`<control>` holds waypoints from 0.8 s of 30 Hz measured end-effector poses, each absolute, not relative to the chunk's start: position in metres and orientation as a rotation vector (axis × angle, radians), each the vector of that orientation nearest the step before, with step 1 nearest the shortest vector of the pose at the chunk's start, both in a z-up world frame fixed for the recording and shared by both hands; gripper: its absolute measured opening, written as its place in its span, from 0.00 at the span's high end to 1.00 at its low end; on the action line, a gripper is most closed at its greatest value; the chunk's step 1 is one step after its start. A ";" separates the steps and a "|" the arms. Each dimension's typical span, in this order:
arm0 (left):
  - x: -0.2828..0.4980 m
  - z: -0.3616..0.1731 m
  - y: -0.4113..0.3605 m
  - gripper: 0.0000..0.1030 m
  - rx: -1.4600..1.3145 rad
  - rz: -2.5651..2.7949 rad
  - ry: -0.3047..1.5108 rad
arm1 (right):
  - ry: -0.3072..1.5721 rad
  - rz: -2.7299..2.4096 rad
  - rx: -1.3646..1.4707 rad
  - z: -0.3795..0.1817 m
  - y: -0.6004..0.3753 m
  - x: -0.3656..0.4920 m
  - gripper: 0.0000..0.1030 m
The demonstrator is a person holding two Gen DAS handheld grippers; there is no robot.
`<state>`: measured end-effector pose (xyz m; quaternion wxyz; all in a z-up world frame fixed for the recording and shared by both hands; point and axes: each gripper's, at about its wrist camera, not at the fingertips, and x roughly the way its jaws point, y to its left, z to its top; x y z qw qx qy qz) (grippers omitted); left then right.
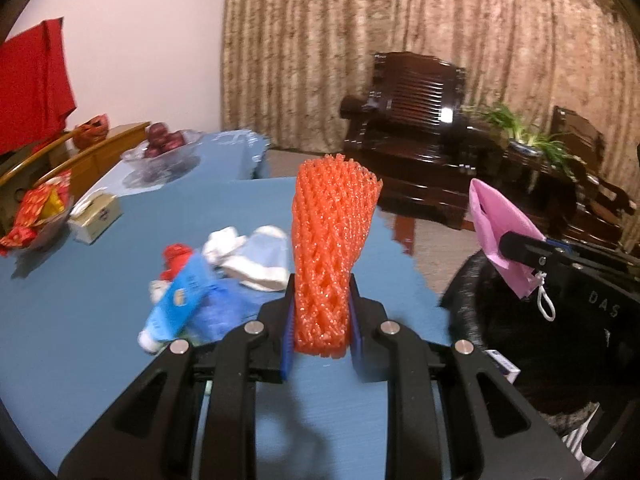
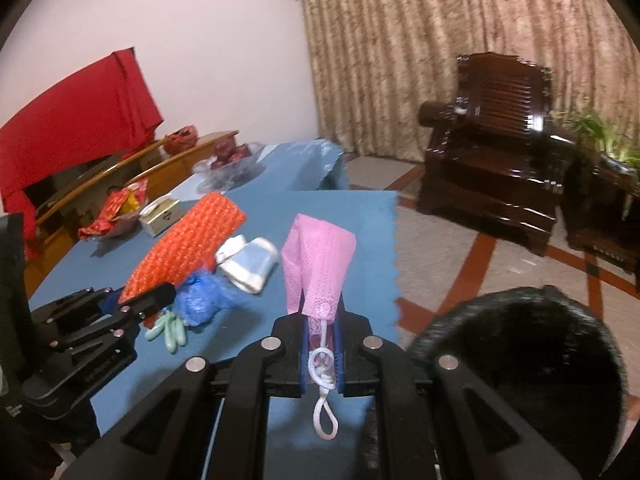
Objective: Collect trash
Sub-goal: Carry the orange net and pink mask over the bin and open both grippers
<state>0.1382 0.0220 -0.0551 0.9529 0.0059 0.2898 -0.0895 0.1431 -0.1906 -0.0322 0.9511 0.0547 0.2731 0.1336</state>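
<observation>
My left gripper (image 1: 322,312) is shut on an orange foam fruit net (image 1: 334,240), held upright above the blue table (image 1: 100,320); it also shows in the right wrist view (image 2: 188,248). My right gripper (image 2: 322,336) is shut on a pink face mask (image 2: 316,268) with a white ear loop hanging down; the mask also shows in the left wrist view (image 1: 500,228), over the rim of the black trash bin (image 1: 520,320). The bin (image 2: 520,360) stands off the table's right edge. More trash lies on the table: a blue packet (image 1: 180,300), crumpled white tissue (image 1: 248,260), a blue plastic bag (image 2: 200,300).
A tissue box (image 1: 96,216), a bowl of red snacks (image 1: 36,216) and a glass bowl of apples (image 1: 164,148) stand at the table's far left. A dark wooden armchair (image 2: 500,152) and a potted plant (image 1: 528,136) stand beyond, before a curtain.
</observation>
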 end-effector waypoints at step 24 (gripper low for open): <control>0.131 -0.070 -0.128 0.80 0.079 -0.487 0.605 | 0.582 -0.071 0.177 -0.054 -0.337 0.088 0.91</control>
